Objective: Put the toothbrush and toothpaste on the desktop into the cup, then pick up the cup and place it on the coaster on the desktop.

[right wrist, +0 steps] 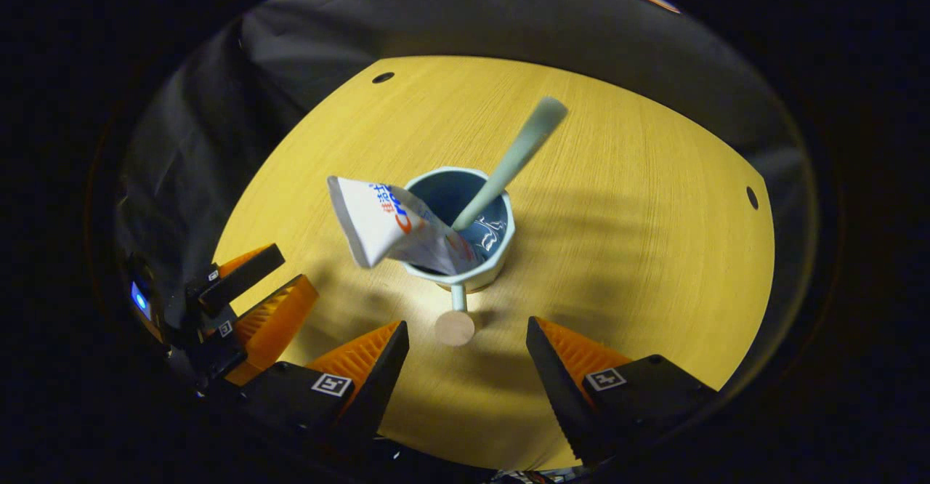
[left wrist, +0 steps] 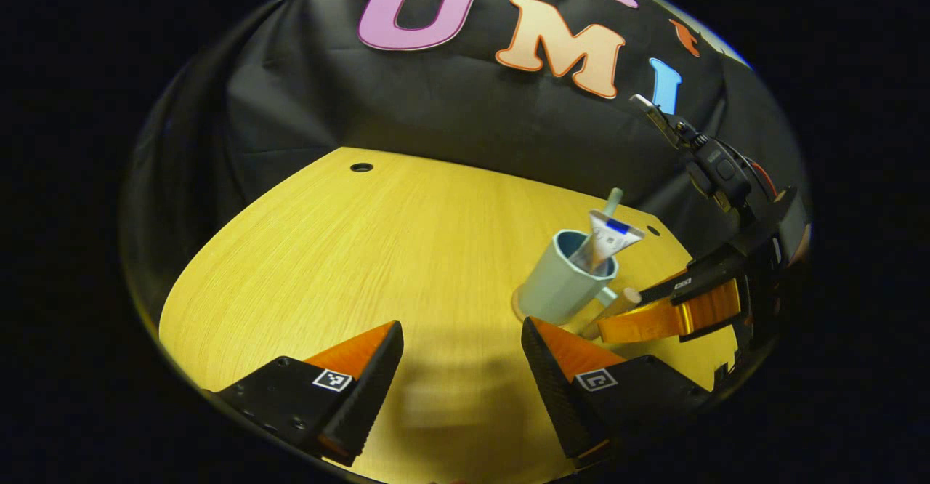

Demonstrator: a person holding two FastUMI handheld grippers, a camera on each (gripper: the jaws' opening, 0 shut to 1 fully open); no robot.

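Cup [right wrist: 465, 240], holding the toothbrush [right wrist: 508, 164] and toothpaste [right wrist: 396, 226] so all travel as one load, stands on the coaster [left wrist: 520, 308] with its handle [right wrist: 456, 317] toward the right gripper [right wrist: 465, 368], fingers apart around it; left gripper [left wrist: 461, 368], likewise spread, waits near the cup.

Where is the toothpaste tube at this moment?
The toothpaste tube stands in the cup beside the toothbrush, leaning over the rim; in the right gripper view the cup is just ahead of the open right gripper.
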